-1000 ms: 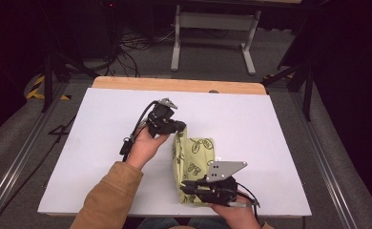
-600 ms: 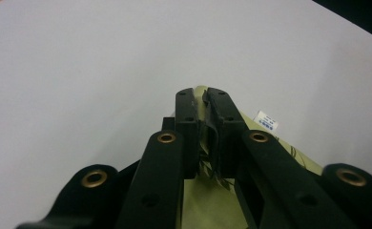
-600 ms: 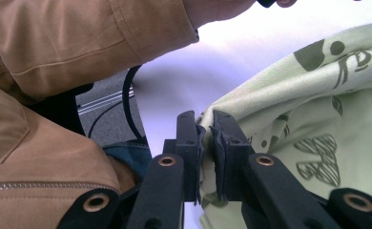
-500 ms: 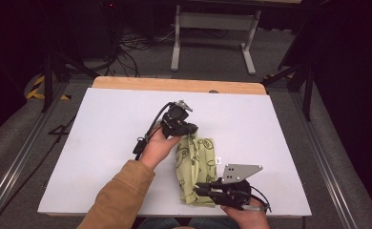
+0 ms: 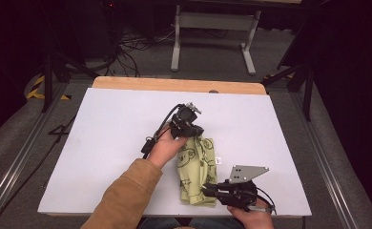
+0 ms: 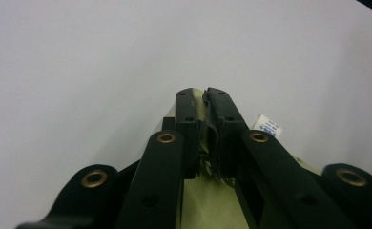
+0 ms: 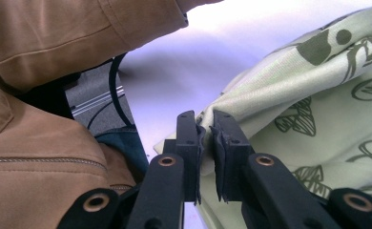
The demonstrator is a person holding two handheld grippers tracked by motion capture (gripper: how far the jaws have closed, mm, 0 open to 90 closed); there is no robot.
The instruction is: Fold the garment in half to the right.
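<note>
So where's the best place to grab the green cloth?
By its two ends, from opposite sides. The cloth lies as a long folded strip: the left gripper pinches the far end, the right gripper the near corner. Those thin edges fit between shut jaws.

The left tool points along the white worktop, its two black jaws rising from the bottom of the view. The jaws are closed on a fold of pale green cloth, which shows between and beneath them. A white label with blue print lies just right of the jaw tips, on the worktop.
</note>
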